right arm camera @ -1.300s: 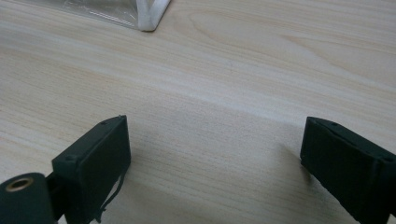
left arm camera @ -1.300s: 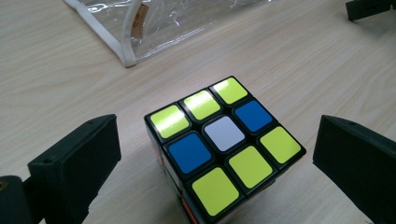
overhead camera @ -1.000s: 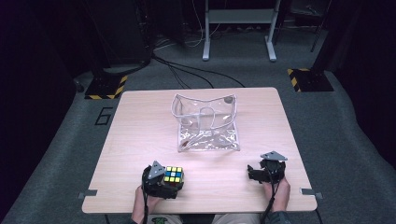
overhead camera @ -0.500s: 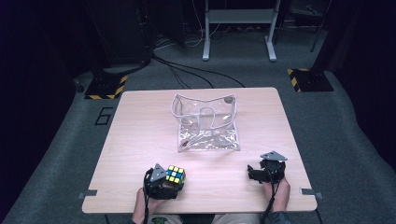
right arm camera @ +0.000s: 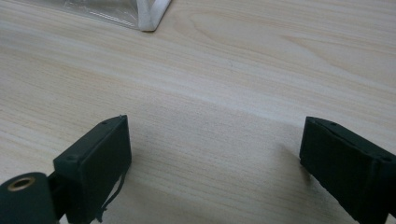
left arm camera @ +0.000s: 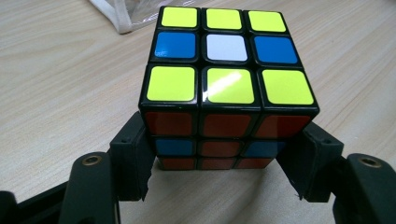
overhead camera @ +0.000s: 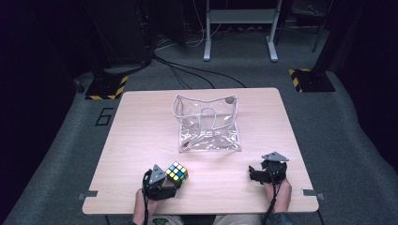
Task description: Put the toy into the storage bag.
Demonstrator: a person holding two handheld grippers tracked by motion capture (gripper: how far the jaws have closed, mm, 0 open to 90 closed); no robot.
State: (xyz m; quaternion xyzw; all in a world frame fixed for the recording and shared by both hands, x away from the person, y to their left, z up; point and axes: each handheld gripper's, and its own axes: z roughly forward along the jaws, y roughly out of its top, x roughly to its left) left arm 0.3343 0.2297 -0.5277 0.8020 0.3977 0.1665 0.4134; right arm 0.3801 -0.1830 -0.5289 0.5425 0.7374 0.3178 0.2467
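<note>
A "6" (overhead camera: 103, 116) was marked on the grey carpet left of the table (overhead camera: 141, 131), beside a yellow-and-black striped base plate (overhead camera: 105, 87). No brand could be read on the puzzle cube (left arm camera: 224, 79). The left gripper (overhead camera: 162, 180) sat at the near left edge, its jaws closed against the cube's lower sides; the cube's top showed yellow, blue and white squares, its near face orange and blue. A clear plastic pouch (overhead camera: 209, 124) with white trim lay at the middle of the pale wood-grain top. The right gripper (right arm camera: 215, 172), near the right edge, had its jaws spread wide over bare wood. A second striped plate (overhead camera: 309, 79) and a grey metal stand (overhead camera: 239, 28) stood in the dark room behind.
</note>
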